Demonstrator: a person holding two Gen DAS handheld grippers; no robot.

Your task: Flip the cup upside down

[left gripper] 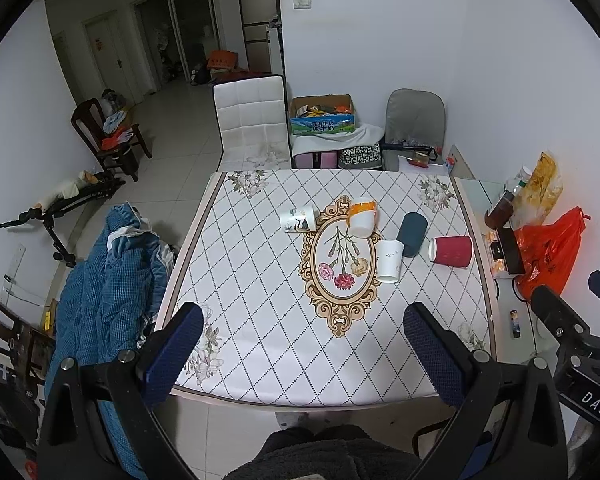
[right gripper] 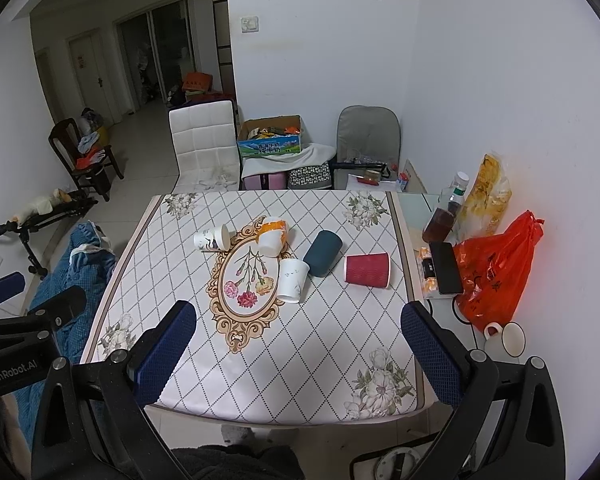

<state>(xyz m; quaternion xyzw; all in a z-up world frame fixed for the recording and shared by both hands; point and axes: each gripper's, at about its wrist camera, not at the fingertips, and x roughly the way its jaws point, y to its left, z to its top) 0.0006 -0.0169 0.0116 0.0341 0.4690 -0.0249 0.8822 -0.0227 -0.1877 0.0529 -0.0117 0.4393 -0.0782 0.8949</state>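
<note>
Both my left tongs (left gripper: pixel 302 354) and right tongs (right gripper: pixel 300 354) hang wide and empty over the near edge of the table (right gripper: pixel 260 360), well short of any cup. Past the flower medallion five cups lie tipped on their sides; nearest is the plain white cup (right gripper: pixel 293 281). I'd approach it from the side, pinch lightly across its wall so the paper doesn't crush, then rotate rim-down. The red cup (right gripper: pixel 367 270) lies right of it.

White walls (right gripper: pixel 500 80), tiled floor (right gripper: pixel 140 152), white chair (right gripper: pixel 204 140).
</note>
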